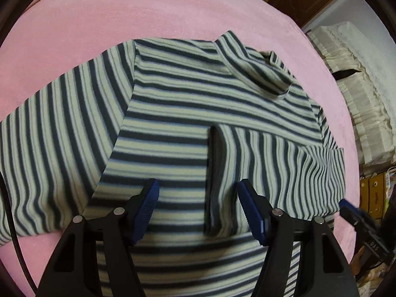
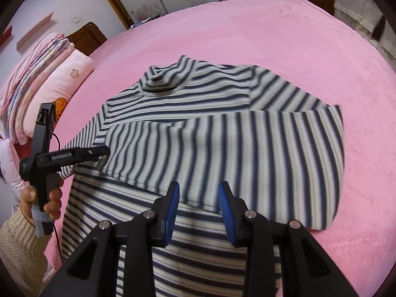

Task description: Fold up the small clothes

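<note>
Pink bed (image 2: 297,37) holds a striped shirt (image 2: 198,94), lying flat with its neck far away. One sleeve (image 2: 222,148) is folded sideways across the chest. Just above its end, the left gripper (image 1: 198,205) tips down, half open and empty. Beside it, the right gripper (image 2: 198,205) hangs narrow and empty.

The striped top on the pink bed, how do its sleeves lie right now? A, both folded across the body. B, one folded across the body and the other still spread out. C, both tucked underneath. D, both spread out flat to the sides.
B: one sleeve lies folded across the striped top, while the other sleeve is spread out on the pink bed.
</note>
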